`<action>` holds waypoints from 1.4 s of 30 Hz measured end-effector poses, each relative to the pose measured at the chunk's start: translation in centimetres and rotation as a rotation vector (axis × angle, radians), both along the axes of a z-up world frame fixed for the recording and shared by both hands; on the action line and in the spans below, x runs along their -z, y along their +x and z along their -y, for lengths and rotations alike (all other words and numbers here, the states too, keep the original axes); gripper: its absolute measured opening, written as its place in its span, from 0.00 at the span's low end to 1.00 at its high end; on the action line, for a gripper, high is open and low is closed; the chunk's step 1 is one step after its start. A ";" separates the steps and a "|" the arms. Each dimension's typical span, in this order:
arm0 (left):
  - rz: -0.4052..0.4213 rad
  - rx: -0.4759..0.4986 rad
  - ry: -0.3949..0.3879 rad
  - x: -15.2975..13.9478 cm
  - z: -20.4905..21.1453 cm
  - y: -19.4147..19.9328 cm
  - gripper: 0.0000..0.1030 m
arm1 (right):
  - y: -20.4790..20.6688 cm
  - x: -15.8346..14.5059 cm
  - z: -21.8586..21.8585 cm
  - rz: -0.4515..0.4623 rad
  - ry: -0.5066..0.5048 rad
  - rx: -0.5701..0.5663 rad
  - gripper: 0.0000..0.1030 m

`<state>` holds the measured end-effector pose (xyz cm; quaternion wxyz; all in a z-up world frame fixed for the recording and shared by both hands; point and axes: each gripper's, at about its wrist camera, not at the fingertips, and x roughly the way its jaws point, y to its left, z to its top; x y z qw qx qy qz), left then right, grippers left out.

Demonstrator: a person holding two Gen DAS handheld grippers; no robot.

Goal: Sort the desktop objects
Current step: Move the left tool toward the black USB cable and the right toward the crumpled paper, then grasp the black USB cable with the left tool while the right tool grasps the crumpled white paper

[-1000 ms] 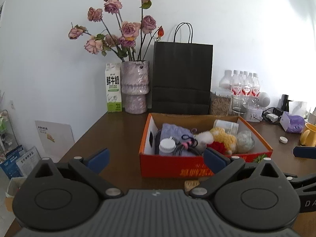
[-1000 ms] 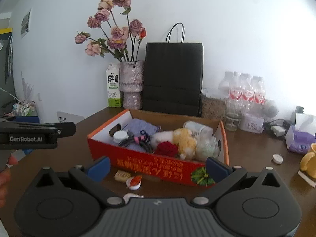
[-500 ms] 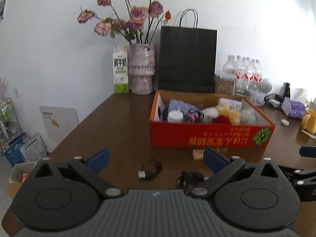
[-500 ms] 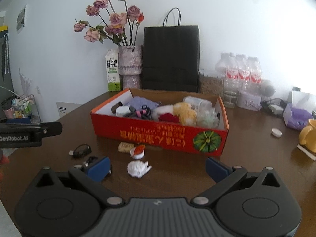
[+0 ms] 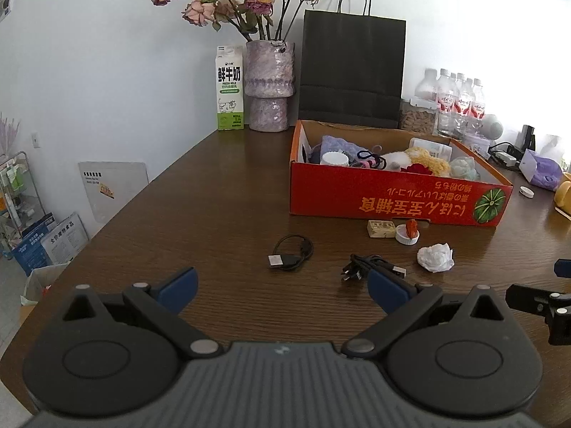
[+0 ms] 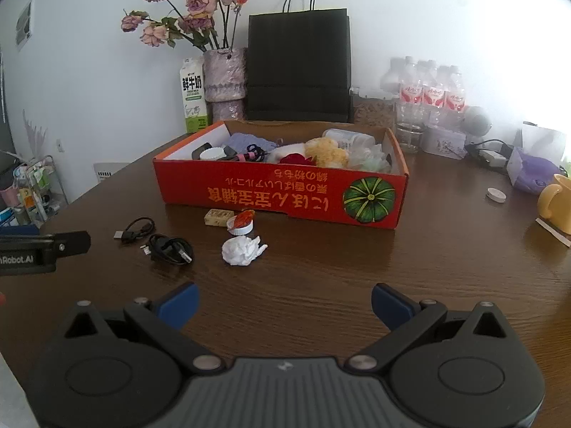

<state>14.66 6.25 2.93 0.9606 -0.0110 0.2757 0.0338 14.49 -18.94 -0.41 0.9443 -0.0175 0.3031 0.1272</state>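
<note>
An orange cardboard box point(image 5: 392, 201) point(image 6: 285, 196) holds a purple cloth, a white-capped jar, plush toys and cables. In front of it on the brown table lie a coiled black USB cable point(image 5: 291, 251) point(image 6: 135, 230), a bundled black cable point(image 5: 371, 267) point(image 6: 171, 249), a crumpled white tissue point(image 5: 436, 257) point(image 6: 242, 249), a tan wrapped block point(image 5: 381, 228) point(image 6: 218, 217) and a white cap with a red scrap point(image 5: 407, 232) point(image 6: 242, 224). My left gripper point(image 5: 282, 287) is open above the near table, short of the cables. My right gripper point(image 6: 284, 303) is open too, nothing between its fingers.
Along the back wall stand a milk carton point(image 5: 230, 92), a vase of roses point(image 5: 270, 85), a black paper bag point(image 5: 351, 71) and several water bottles point(image 5: 460, 101). A yellow mug point(image 6: 556, 203), a white lid point(image 6: 496, 194) and a purple tissue pack point(image 6: 531, 171) sit at the right. Table edge falls away left.
Both grippers have pulled back and up from the box; the loose cables, tissue, cap and block in front of it have come into view.
</note>
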 end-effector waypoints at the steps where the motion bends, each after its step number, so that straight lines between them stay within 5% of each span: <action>1: -0.001 0.002 0.000 0.0 0.0 0.0 1.00 | 0.1 0.0 -0.1 -0.001 -0.001 0.000 1.00; 27: -0.074 -0.002 0.030 2.0 -0.8 4.4 1.00 | 4.2 2.2 -2.3 -0.072 -0.042 -0.027 1.00; 38: -0.094 -0.004 0.031 2.7 -2.3 6.9 1.00 | 8.2 2.8 -4.7 -0.092 -0.040 -0.046 0.83; 42: -0.103 0.013 0.041 2.9 -2.5 7.8 1.00 | 9.3 3.0 -5.5 -0.099 -0.042 -0.048 0.70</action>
